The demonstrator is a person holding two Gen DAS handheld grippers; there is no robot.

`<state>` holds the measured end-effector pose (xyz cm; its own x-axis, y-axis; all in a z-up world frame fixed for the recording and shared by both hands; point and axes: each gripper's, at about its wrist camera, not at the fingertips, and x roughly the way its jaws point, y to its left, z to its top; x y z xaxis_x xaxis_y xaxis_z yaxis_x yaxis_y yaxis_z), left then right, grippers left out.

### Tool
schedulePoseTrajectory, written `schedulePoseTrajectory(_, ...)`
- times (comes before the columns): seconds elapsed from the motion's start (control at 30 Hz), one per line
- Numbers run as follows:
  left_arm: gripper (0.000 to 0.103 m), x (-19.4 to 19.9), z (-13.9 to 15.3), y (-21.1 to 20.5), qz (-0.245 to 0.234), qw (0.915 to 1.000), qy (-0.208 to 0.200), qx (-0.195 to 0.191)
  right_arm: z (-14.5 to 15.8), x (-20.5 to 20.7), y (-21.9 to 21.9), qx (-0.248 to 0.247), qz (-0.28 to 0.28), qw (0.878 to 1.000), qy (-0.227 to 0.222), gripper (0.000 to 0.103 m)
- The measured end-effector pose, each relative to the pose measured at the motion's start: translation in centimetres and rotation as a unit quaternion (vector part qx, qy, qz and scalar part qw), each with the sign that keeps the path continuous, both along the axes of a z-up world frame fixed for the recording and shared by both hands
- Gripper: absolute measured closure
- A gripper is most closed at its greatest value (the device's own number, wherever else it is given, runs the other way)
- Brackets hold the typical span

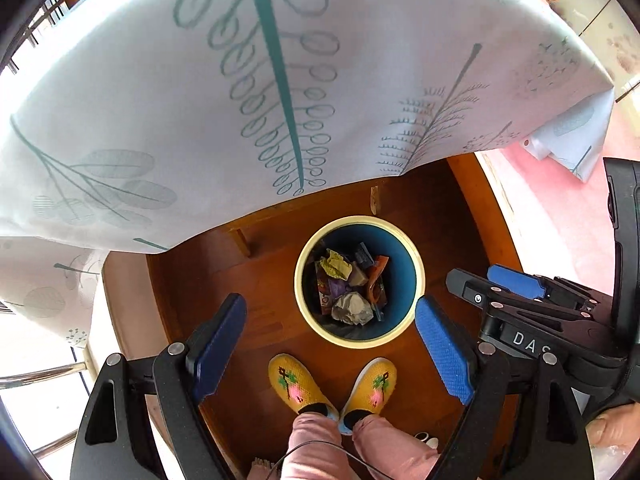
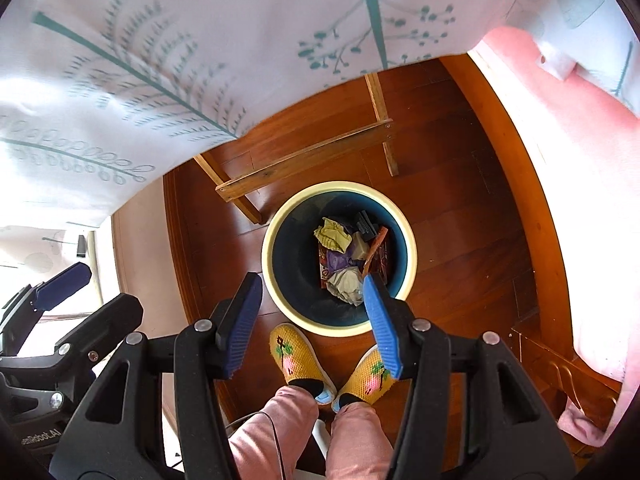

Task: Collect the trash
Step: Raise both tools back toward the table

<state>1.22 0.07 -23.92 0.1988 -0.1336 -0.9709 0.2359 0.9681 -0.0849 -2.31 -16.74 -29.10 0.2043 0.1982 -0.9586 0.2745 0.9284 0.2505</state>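
Trash pile (image 2: 352, 264): crumpled paper, wrappers, a purple scrap, all lying in the bin (image 2: 280, 216), which stands on the wooden floor below and just ahead of both grippers.

Right gripper (image 2: 314, 316): jaws spread, nothing between the pads; its right fingertip overlaps the bin's near rim in its own view.

Left gripper (image 1: 330, 336): jaws spread wide, empty, bin opening seen between the fingers.

Judgement: drop appears complete; the step in hand is clearing away from the bin. Do it well by lifting straight, keeping jaws apart, avoiding the tablecloth (image 1: 200, 80) edge ahead and the person's slippers (image 1: 296, 380) beneath.
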Motion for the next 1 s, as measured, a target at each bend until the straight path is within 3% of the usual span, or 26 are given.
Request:
schedulePoseTrajectory(0.17, 0.016, -1.2, 5.0, 0.3, -0.001, 1.0000, -0.005, -0.001, 4.5, -1.2, 0.1, 0.004, 0.010, 1.000, 0.002, 0.053)
schedulePoseTrajectory(0.33, 0.016, -2.7, 10.9, 0.6, -0.001, 0.9992, -0.037, 0.012, 9.5, -2.7, 0.3, 0.008, 0.031, 0.999, -0.004, 0.053)
schedulePoseTrajectory(0.6, 0.017, -4.0, 19.9, 1.9, 0.023, 0.9962, -0.084, 0.003, 17.7, -4.9, -0.6, 0.007, 0.054, 0.997, -0.053, 0.053)
schedulePoseTrajectory(1.0, 0.020, -1.8, 33.0, 4.5, 0.079, 0.9741, -0.211, 0.021, 29.7, -3.4, -2.3, -0.020, 0.085, 0.980, -0.178, 0.053)
